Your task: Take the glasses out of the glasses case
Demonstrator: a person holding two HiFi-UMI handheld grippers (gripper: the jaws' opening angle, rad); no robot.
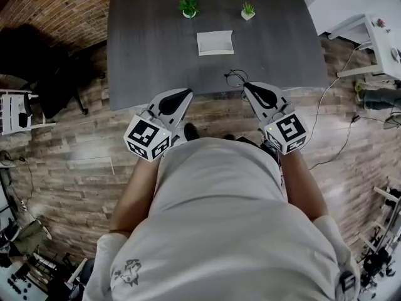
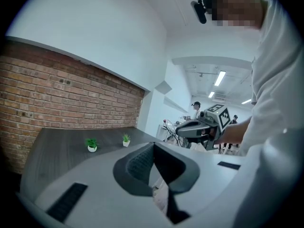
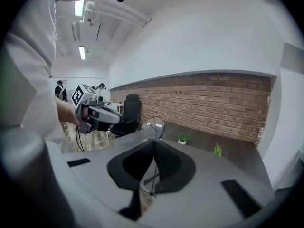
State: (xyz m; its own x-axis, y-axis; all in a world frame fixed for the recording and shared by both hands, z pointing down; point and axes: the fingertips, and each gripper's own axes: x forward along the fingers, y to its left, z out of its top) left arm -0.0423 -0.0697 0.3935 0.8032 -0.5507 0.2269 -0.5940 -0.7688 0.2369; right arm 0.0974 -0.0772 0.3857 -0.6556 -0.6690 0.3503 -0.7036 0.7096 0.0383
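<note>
Left hand-held gripper: jaws together, nothing between them, at the near edge of the tabletop. Glasses case: white, lying mid-tabletop, beyond both grippers. Right hand-held gripper: jaws narrow, clamped on the glasses, held over the near edge, apart from the case.

L gripper & R gripper held out front, side by side, apart, tips converging, tilted slightly down. L jaws together, nothing betw. them. R jaws pinched on glasses. Forearms bare.
</note>
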